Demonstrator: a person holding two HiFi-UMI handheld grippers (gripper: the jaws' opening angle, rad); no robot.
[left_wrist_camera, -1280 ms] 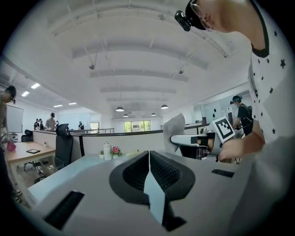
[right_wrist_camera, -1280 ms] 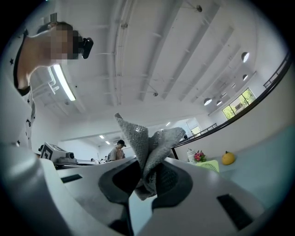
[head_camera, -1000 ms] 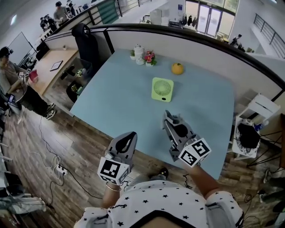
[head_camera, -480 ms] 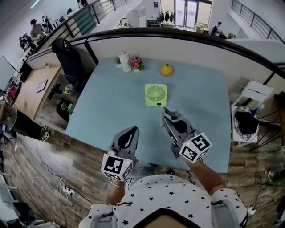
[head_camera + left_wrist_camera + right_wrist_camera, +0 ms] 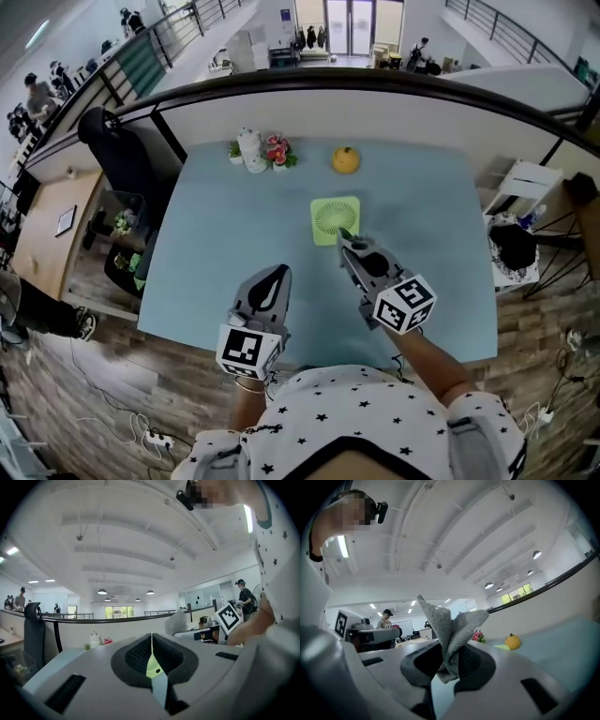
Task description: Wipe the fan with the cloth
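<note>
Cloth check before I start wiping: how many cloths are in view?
1. The grey cloth is pinched in the right tool, held over the table near the green fan. None lies on the table, though one could be hidden from view.

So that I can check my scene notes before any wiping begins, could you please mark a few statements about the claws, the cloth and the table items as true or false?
1. The right claw is shut on the grey cloth. True.
2. The left claw also grips a cloth. False: its jaws are together with nothing between them.
3. The green fan stands upright on the table. False: it lies flat, grille upward.
4. The orange fruit sits beyond the fan, near the table's far edge. True.
5. The flowers are to the right of the orange fruit. False: they are to its left, beside a white pot.
</note>
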